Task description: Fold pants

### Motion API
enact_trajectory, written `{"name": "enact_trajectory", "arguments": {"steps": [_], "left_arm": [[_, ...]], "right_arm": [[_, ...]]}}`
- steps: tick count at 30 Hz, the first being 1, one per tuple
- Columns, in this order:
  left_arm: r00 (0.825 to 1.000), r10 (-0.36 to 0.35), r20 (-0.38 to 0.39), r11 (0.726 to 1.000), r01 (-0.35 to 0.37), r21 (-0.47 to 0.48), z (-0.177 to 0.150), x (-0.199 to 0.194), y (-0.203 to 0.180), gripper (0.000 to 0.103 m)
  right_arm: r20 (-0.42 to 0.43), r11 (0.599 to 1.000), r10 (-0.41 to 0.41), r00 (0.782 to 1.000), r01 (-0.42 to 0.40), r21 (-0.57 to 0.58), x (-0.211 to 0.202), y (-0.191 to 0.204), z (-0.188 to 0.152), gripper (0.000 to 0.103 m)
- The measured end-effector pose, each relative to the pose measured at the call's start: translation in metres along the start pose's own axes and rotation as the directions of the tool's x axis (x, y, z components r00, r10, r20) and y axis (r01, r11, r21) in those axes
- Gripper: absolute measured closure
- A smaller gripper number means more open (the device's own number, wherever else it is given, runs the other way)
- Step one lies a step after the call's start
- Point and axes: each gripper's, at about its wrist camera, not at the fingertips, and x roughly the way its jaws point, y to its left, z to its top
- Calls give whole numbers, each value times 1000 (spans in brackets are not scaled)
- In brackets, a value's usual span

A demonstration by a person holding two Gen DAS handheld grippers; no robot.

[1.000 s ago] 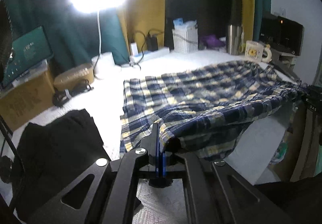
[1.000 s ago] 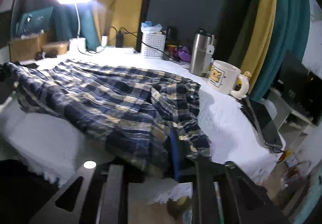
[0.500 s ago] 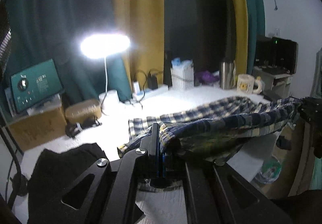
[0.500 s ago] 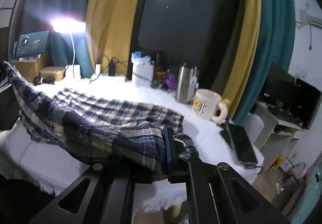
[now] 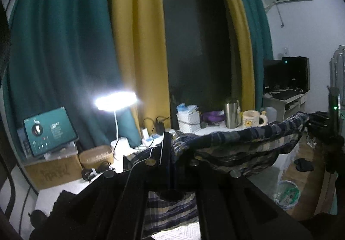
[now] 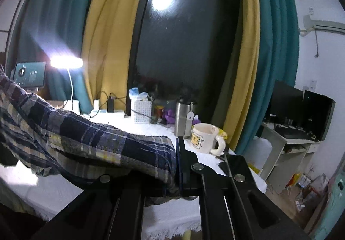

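The blue and yellow plaid pants (image 5: 237,143) hang stretched in the air between my two grippers, above the white table (image 6: 133,127). My left gripper (image 5: 171,149) is shut on one end of the cloth. My right gripper (image 6: 177,153) is shut on the other end of the pants (image 6: 97,143). In the left wrist view the right gripper shows at the far right (image 5: 319,125), with the cloth running to it. More plaid cloth hangs below the left gripper (image 5: 172,209).
At the table's back stand a lit desk lamp (image 5: 116,102), a white basket (image 5: 188,121), a steel tumbler (image 6: 183,119) and a cartoon mug (image 6: 204,137). A tablet (image 5: 49,130) on a cardboard box stands at left. A black garment (image 5: 64,203) lies near left.
Both grippers have risen, lifting the pants off the table. The cloth, spread flat a second ago, now hangs stretched between them. Both views tilted upward.
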Motion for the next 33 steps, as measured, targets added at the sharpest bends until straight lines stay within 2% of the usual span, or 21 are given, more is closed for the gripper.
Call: {"name": "enact_trajectory", "arguments": {"steps": [4,13,24,33], "left_arm": [[1000,4,19,1000,-5,29,5,-16,-7,102],[999,11,-35,999,-9,43,-6,-20,-10,102],[993,-8,-117,1000,11,20,-19,23,-10,102],[987,-4,-160,1000,0,-24,-20,62,7,102]], "right_arm": [[21,1000,-8,1000,8,14,-11,-8,1,96],[17,1000,-3,1000,2,20,-24,-11,-7,96],[-41,1000,-18,999,19,23,11,-14,-3,96],[-85,1000,-4,996,5,16,48,-8,6,96]]}}
